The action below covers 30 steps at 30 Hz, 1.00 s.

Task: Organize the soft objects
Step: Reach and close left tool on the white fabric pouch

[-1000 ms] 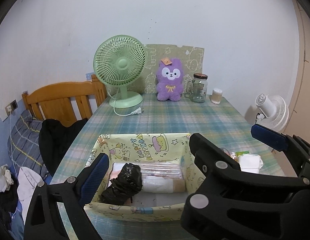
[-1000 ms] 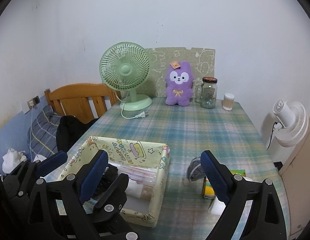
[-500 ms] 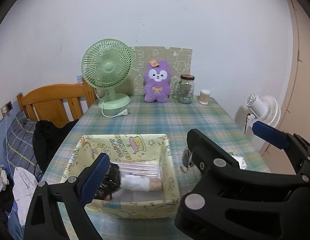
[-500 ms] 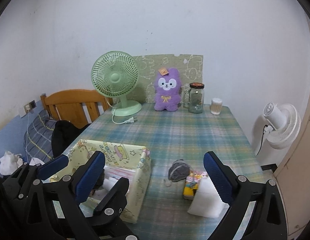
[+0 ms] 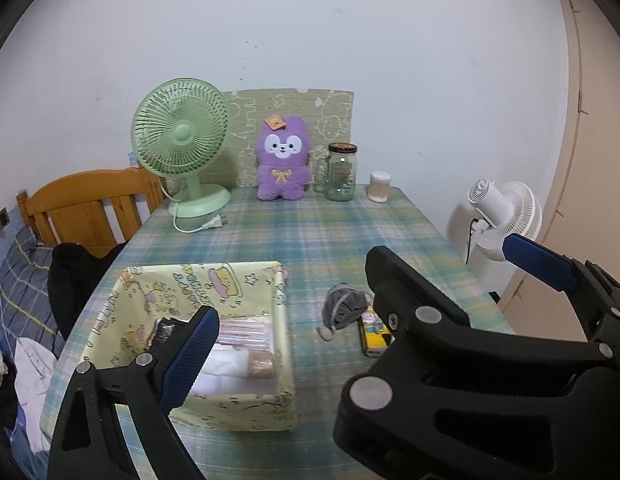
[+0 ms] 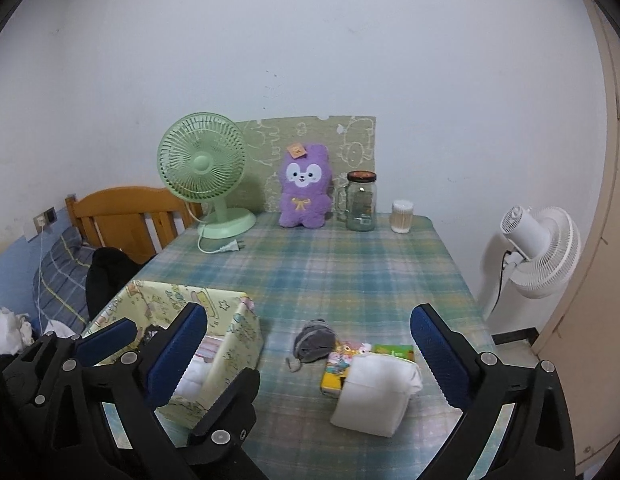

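- Right gripper (image 6: 308,354): jaws opening, wide apart, nothing between the pads; it hangs above the loose items on the plaid table (image 6: 330,264).
- White soft pack (image 6: 376,394) lies nearest, between the blue pads and lower; it rests partly on a yellow packet (image 6: 335,374), with a green packet (image 6: 394,350) behind it.
- Grey pouch (image 6: 314,340) sits just beside, toward the yellow box (image 6: 234,332).
- Likely next step: grab the white pack. Descend straight, straddle its short sides, close gently; avoid pinching the packet under it.
- Left gripper (image 5: 374,292): spread wide, empty, over the box's near edge; keep it clear of the right one's path.
- The box already holds wrapped soft items; drop in the free space.
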Each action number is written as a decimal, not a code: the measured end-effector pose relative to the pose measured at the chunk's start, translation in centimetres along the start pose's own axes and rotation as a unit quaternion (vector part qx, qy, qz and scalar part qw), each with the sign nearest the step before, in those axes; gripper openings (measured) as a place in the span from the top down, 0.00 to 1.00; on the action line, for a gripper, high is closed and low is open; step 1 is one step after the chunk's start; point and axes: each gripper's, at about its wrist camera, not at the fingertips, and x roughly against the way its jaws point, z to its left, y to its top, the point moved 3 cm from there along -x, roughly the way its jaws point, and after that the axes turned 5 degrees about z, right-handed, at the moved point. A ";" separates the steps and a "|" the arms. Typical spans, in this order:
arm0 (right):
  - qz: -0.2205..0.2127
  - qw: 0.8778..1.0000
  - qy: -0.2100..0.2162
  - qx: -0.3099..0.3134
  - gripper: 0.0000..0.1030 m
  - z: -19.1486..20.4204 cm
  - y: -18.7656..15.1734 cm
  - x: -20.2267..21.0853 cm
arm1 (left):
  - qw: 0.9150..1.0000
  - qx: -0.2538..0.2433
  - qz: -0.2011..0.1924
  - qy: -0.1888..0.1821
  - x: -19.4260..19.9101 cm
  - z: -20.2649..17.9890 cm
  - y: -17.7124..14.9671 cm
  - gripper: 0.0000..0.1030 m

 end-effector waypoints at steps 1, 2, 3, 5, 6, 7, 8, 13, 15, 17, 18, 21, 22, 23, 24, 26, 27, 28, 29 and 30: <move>0.000 1.000 -0.001 -0.001 0.00 -0.2 -0.1 0.0 | 1.000 -0.001 0.000 -0.002 -0.1 -0.2 0.0 0.06; -0.001 1.000 -0.001 -0.002 0.00 -0.4 -0.2 0.0 | 1.000 -0.004 0.001 -0.005 -0.2 -0.5 -0.1 0.06; -0.002 1.000 -0.003 -0.004 0.00 -0.7 -0.3 0.0 | 1.000 -0.005 0.001 -0.006 -0.3 -0.8 -0.1 0.06; -0.003 1.000 -0.009 -0.010 0.00 -1.3 -0.5 0.0 | 1.000 -0.007 0.004 -0.011 -0.6 -1.2 -0.2 0.06; -0.004 1.000 -0.011 -0.012 0.00 -1.6 -0.6 0.0 | 1.000 -0.007 0.005 -0.014 -0.7 -1.4 -0.3 0.06; -0.006 1.000 -0.015 -0.012 0.00 -1.8 -0.7 0.0 | 1.000 -0.007 0.006 -0.016 -0.8 -1.6 -0.4 0.06; -0.006 1.000 -0.017 -0.012 0.00 -2.0 -0.8 0.0 | 1.000 -0.007 0.006 -0.019 -0.9 -1.9 -0.4 0.06; -0.002 1.000 -0.025 -0.019 0.00 -3.5 -1.4 -0.3 | 1.000 -0.013 0.011 -0.025 -1.5 -3.1 -0.7 0.06; 0.001 0.999 -0.027 -0.018 0.00 -3.9 -1.6 -0.5 | 0.999 -0.016 0.012 -0.025 -1.8 -3.6 -0.9 0.06; 0.002 0.999 -0.029 -0.016 0.00 -4.3 -2.0 -0.7 | 1.000 -0.018 0.008 -0.024 -2.1 -4.0 -1.2 0.06; 0.003 0.999 -0.031 -0.017 0.00 -4.6 -2.2 -0.9 | 1.000 -0.017 0.007 -0.023 -2.3 -4.3 -1.3 0.06; 0.010 0.999 -0.031 -0.019 0.00 -5.4 -2.8 -1.4 | 0.999 -0.014 0.016 -0.027 -3.0 -5.0 -1.7 0.06; 0.012 0.999 -0.031 -0.019 0.00 -5.7 -2.9 -1.6 | 0.999 -0.015 0.018 -0.028 -3.3 -5.2 -1.8 0.06; 0.014 0.999 -0.030 -0.021 0.00 -6.0 -3.1 -1.8 | 0.999 -0.015 0.020 -0.028 -3.6 -5.5 -2.0 0.06; 0.015 0.999 -0.029 -0.022 0.00 -6.4 -3.3 -2.0 | 0.999 -0.016 0.021 -0.028 -3.7 -5.8 -2.1 0.06; 0.019 0.999 -0.030 -0.027 0.00 -7.0 -3.7 -2.5 | 0.999 -0.019 0.027 -0.027 -4.3 -6.3 -2.3 0.06; 0.020 0.999 -0.032 -0.030 0.00 -7.4 -3.8 -2.7 | 0.999 -0.020 0.029 -0.028 -4.6 -6.6 -2.4 0.06; 0.020 0.999 -0.035 -0.033 0.00 -7.8 -4.0 -2.9 | 0.999 -0.021 0.031 -0.029 -4.9 -6.9 -2.5 0.06; 0.021 0.999 -0.036 -0.035 0.00 -8.1 -4.2 -3.0 | 0.999 -0.023 0.034 -0.031 -5.2 -7.2 -2.6 0.06; 0.023 0.998 -0.038 -0.037 0.00 -8.4 -4.4 -3.2 | 0.999 -0.025 0.035 -0.032 -5.5 -7.4 -2.7 0.06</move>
